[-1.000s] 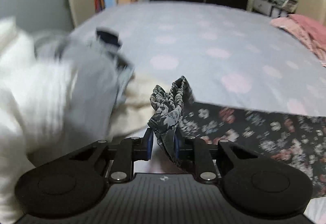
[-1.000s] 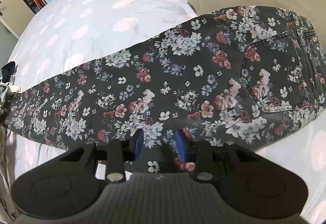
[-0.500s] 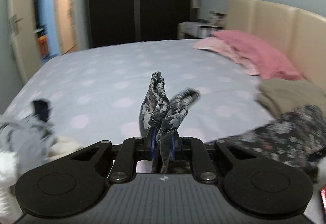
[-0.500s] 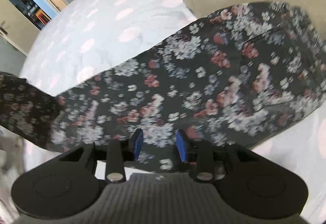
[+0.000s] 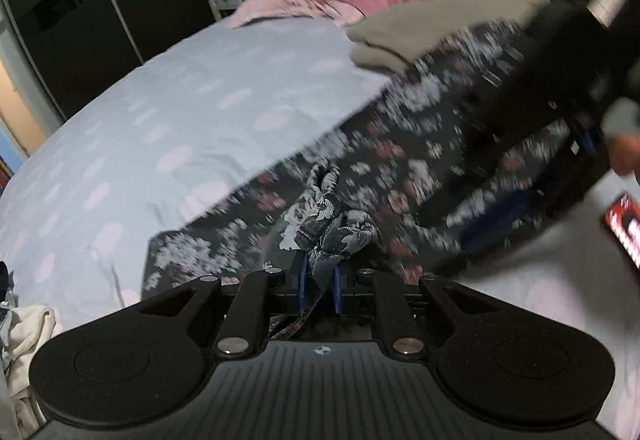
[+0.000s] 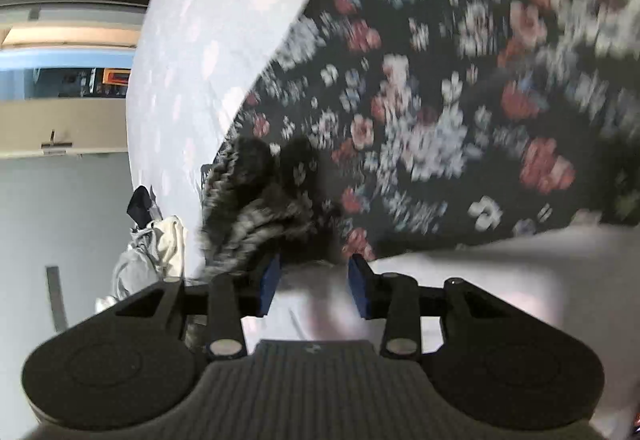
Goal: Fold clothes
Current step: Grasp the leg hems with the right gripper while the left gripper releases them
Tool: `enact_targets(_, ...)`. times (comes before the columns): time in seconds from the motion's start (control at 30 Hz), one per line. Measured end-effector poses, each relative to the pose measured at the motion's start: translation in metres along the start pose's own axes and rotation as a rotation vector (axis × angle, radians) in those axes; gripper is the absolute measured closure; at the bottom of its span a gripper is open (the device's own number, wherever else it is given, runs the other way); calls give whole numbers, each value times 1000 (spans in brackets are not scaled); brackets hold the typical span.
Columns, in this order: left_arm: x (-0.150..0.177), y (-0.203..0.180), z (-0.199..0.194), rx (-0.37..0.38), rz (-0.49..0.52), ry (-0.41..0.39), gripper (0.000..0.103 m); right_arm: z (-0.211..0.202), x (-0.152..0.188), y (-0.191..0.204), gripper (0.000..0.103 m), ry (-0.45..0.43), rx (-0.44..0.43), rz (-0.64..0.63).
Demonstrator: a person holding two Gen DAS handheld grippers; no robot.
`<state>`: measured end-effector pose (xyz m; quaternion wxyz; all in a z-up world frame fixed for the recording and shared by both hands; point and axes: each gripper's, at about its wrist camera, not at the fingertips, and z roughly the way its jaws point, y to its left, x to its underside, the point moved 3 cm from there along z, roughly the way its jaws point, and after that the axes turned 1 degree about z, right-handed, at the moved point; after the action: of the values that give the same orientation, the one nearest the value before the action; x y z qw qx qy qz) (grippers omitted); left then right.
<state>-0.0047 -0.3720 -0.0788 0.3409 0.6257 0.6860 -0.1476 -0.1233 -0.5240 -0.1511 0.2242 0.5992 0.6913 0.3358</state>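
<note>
Trousers (image 5: 404, 168) lie diagonal, hem in L tool (image 5: 319, 290).

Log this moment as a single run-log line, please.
left gripper: shut on floral trousers hem | right gripper: open, empty | bed

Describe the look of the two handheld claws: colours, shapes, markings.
Both are matte black: a ribbed centre plate with a small logo, two rounded disc lobes, angled link bars with silver rivets. The left claw and right claw have blue fingers. The left wrist view shows a green light on the right unit.
</note>
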Motion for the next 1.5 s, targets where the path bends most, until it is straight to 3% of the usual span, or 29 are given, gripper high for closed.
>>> enact_targets(0.17, 13, -15, 11, 12, 46, 37, 93, 15, 2, 3, 49, 12, -78, 108)
enact_targets(0.37, 17, -19, 5, -8, 84, 39, 93, 34, 1, 18, 42, 24, -106, 127)
enact_targets(0.5, 19, -21, 5, -2, 87, 47, 93, 48, 5, 26, 41, 56, -95, 128)
enact_targets(0.63, 24, -30, 3, -10, 155, 46, 93, 46, 1, 36, 42, -25, -58, 99)
enact_targets(0.7, 26, -31, 2, -5, 159, 47, 94, 45, -2, 38, 48, -42, -52, 85)
enact_targets(0.77, 29, -31, 0, 9, 165, 43, 95, 43, -2, 44, 64, -76, -24, 34)
enact_targets(0.93, 32, -38, -4, 36, 190, 42, 100, 34, -2, 59, 77, -169, 21, -119)
enact_targets(1.07, 33, -35, -11, 48, 163, 43, 100, 26, 2, 68, 80, -227, 80, -230)
enact_targets(1.27, 35, -16, -26, 14, 113, 15, 89, 7, 10, 89, 81, -277, 119, -381)
enact_targets(1.4, 38, 1, -33, -24, 72, 18, 88, -21, 15, 110, 82, -280, 162, -535)
enact_targets(1.5, 46, 17, -32, -35, 32, 29, 81, -51, 11, 129, 82, -313, 188, -625)
